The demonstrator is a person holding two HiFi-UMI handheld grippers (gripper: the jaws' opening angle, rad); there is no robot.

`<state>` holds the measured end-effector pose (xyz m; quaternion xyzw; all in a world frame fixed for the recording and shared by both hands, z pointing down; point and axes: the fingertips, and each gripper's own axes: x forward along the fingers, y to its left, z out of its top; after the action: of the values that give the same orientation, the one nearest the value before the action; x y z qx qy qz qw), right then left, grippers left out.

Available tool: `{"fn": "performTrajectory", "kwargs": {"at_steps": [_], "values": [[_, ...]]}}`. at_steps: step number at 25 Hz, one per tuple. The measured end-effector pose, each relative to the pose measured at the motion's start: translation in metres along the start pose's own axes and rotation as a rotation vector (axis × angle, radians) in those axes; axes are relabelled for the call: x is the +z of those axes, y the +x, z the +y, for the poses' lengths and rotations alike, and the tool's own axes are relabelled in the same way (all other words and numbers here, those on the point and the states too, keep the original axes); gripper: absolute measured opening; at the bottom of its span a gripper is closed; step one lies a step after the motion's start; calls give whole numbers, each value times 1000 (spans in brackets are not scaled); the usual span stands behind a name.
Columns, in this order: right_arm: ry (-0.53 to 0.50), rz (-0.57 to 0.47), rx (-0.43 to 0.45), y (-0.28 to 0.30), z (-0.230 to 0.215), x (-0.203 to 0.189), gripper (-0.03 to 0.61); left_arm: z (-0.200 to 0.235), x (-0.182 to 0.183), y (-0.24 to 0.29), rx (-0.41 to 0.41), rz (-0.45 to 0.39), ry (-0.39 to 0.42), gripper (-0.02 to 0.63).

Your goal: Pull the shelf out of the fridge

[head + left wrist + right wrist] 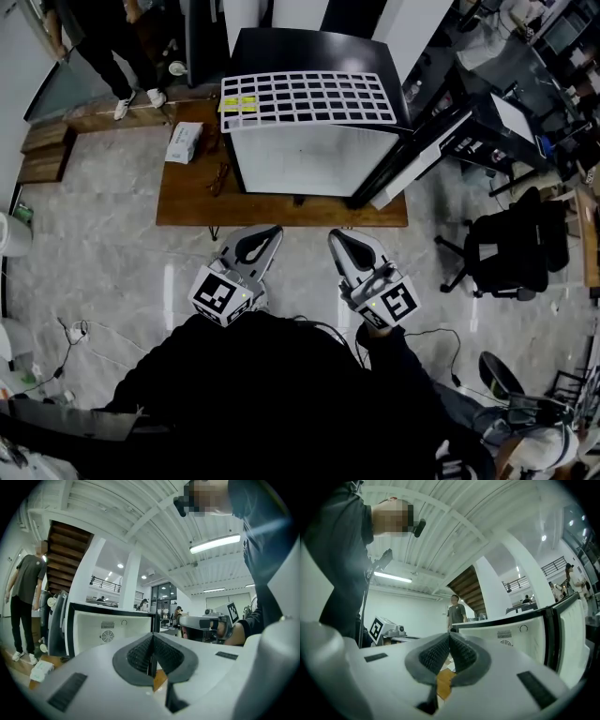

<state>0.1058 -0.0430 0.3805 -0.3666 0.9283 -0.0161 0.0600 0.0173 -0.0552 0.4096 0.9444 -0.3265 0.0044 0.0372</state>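
Holds left hand-held gripper at lower centre-left, jaws pressed together, nothing between them. Holds right hand-held gripper just beside it at lower centre-right, jaws likewise closed tight and empty. Points both up-frame toward fridge, upper centre, standing on wooden platform, well apart from both. Shows door swung open at right. Finds white grid shelf across the fridge's top front edge, above the white interior; cannot tell whether resting on top or in a slot.
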Motion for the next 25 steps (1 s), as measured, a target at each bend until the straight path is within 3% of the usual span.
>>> {"fn": "performTrajectory", "kwargs": {"at_steps": [15, 25], "values": [[14, 6, 36, -34, 34, -19, 6, -54, -20, -20, -8, 24, 9, 6], [12, 36, 23, -24, 40, -24, 6, -43, -16, -30, -14, 24, 8, 6]]}}
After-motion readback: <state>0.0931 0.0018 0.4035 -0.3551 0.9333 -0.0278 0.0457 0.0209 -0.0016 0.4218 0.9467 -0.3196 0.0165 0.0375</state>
